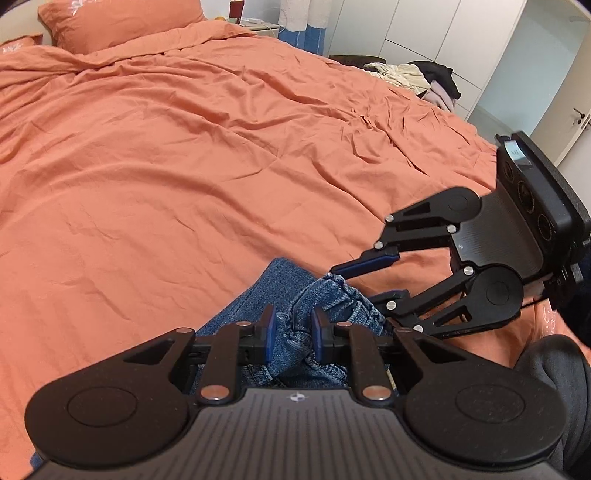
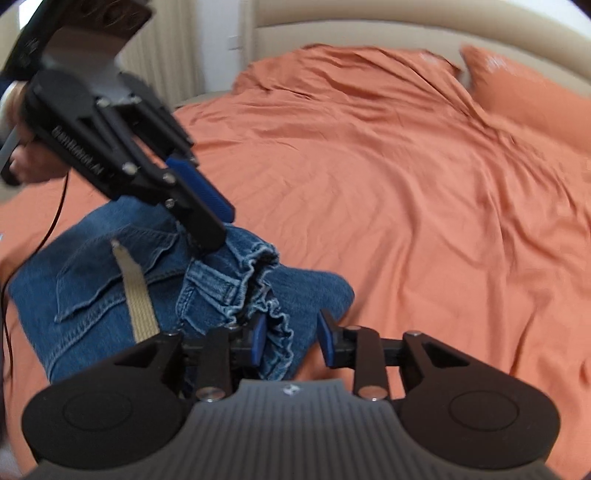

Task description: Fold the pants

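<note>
Blue denim pants [image 2: 110,280] are lying bunched at the near edge of a bed, on top of an orange sheet [image 1: 192,155] that is full of small wrinkles. In the right wrist view a pocket flap and a beige strap [image 2: 138,295] are showing on the cloth.

The left gripper [image 1: 293,326] is pointing down into the pants, and its two blue pads are pressing from both sides on a gathered fold of the denim waistband [image 1: 295,332], so it is clamped on the cloth. In the right wrist view the same tool [image 2: 207,221] is coming in from the upper left, with its tips pushed into the ruffled edge of the denim.

The right gripper [image 2: 291,334] is standing with its fingers apart. Its left pad [image 2: 259,334] is touching the elastic ruffle of the waistband, but the other pad [image 2: 325,338] is standing free over the orange sheet, so nothing is squeezed between them. In the left wrist view this tool [image 1: 369,280] is reaching in from the right side, just beside the same bunched edge.

Orange pillows [image 1: 122,22] are lying at the far end of the bed, and a heap of other clothes [image 1: 417,79] is sitting beyond the far corner, near white wardrobe doors [image 1: 424,29].
</note>
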The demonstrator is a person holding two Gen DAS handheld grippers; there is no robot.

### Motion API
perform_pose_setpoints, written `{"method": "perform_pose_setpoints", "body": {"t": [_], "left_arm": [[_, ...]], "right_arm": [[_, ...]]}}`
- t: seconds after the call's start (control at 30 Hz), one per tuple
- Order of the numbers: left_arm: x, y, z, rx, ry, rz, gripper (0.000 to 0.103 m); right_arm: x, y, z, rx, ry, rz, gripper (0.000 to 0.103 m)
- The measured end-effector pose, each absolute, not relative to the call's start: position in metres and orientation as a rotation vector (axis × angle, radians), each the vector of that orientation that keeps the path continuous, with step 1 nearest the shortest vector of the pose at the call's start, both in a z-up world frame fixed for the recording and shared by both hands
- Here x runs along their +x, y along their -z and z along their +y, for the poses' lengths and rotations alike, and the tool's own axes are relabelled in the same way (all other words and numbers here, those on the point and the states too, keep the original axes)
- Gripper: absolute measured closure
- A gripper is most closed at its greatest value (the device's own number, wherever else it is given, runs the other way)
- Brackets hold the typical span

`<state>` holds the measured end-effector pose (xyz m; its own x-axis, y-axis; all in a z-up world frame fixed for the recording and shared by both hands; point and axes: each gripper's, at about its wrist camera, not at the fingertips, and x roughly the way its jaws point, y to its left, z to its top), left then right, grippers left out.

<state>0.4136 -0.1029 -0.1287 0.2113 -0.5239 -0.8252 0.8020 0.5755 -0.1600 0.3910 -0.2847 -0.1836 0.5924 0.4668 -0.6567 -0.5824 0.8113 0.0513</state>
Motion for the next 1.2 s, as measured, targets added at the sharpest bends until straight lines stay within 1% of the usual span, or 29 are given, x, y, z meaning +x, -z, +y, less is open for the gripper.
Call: {"method": "perform_pose_setpoints", "body": {"t": [0.03, 0.07, 0.17, 0.23, 0.3, 0.37, 0.47, 0.53, 0.6, 0.63, 0.67, 0.7, 0.73, 0.77, 0.8, 0.87, 0.97, 1.0, 1.03, 1.07, 1.1, 1.13, 1.17, 1.2], "left_arm": [[0.412, 0.128, -0.104, 0.341, 0.945, 0.981, 0.082], [0.411, 0.126, -0.105, 0.345, 0.945, 0.975, 0.082], [0.41, 0.118, -0.105, 0.351, 0.944, 0.939, 0.082], [0.415, 0.117, -0.106, 0.349, 0.954, 0.95, 0.083], [0.417, 0.125, -0.115, 0.39, 0.969, 0.975, 0.086], [0.422, 0.14, -0.126, 0.431, 0.947, 1.003, 0.086], [0.435, 0.161, -0.135, 0.416, 0.935, 1.052, 0.086], [0.44, 0.168, -0.141, 0.409, 0.949, 1.068, 0.086], [0.441, 0.175, -0.146, 0.432, 0.957, 1.085, 0.086], [0.442, 0.178, -0.148, 0.449, 0.959, 1.093, 0.086], [0.442, 0.181, -0.15, 0.457, 0.964, 1.102, 0.086], [0.443, 0.182, -0.152, 0.46, 0.967, 1.108, 0.086], [0.443, 0.183, -0.152, 0.465, 0.967, 1.11, 0.086], [0.444, 0.183, -0.153, 0.47, 0.965, 1.11, 0.086], [0.444, 0.183, -0.153, 0.469, 0.961, 1.11, 0.086], [0.443, 0.183, -0.152, 0.463, 0.947, 1.104, 0.085], [0.436, 0.182, -0.152, 0.464, 0.919, 1.079, 0.085], [0.434, 0.181, -0.152, 0.462, 0.909, 1.072, 0.085], [0.431, 0.18, -0.153, 0.461, 0.898, 1.065, 0.085], [0.429, 0.179, -0.153, 0.462, 0.885, 1.057, 0.084], [0.426, 0.178, -0.152, 0.464, 0.87, 1.047, 0.082], [0.423, 0.176, -0.151, 0.464, 0.852, 1.035, 0.081], [0.421, 0.173, -0.15, 0.462, 0.835, 1.019, 0.076], [0.418, 0.167, -0.146, 0.453, 0.819, 0.997, 0.073]], "right_arm": [[0.396, 0.183, -0.287, -0.153, -0.647, 0.734, 0.101], [0.401, 0.18, -0.289, -0.103, -0.671, 0.754, 0.103], [0.408, 0.166, -0.299, -0.033, -0.679, 0.708, 0.103], [0.419, 0.174, -0.301, -0.024, -0.627, 0.735, 0.103], [0.429, 0.186, -0.3, -0.009, -0.588, 0.759, 0.103], [0.435, 0.196, -0.299, 0.026, -0.584, 0.784, 0.103], [0.44, 0.21, -0.297, 0.045, -0.551, 0.835, 0.103], [0.437, 0.211, -0.303, 0.082, -0.518, 0.859, 0.095], [0.427, 0.21, -0.317, 0.139, -0.45, 0.869, 0.09], [0.42, 0.207, -0.327, 0.199, -0.433, 0.864, 0.084], [0.414, 0.204, -0.337, 0.281, -0.434, 0.858, 0.081], [0.408, 0.202, -0.347, 0.37, -0.433, 0.862, 0.075], [0.4, 0.201, -0.355, 0.457, -0.434, 0.875, 0.064], [0.395, 0.203, -0.36, 0.545, -0.432, 0.899, 0.056], [0.391, 0.206, -0.362, 0.632, -0.42, 0.93, 0.043], [0.374, 0.215, -0.362, 0.764, -0.401, 0.958, 0.042], [0.358, 0.234, -0.351, 0.895, -0.32, 1.046, 0.042], [0.355, 0.239, -0.347, 0.903, -0.301, 1.051, 0.043], [0.352, 0.243, -0.343, 0.921, -0.3, 1.054, 0.049], [0.351, 0.248, -0.34, 0.959, -0.305, 1.054, 0.057], [0.35, 0.25, -0.339, 0.982, -0.299, 1.046, 0.068], [0.349, 0.248, -0.336, 0.968, -0.292, 1.037, 0.076], [0.346, 0.243, -0.334, 0.935, -0.289, 1.028, 0.082], [0.345, 0.237, -0.332, 0.909, -0.295, 1.018, 0.09]]}}
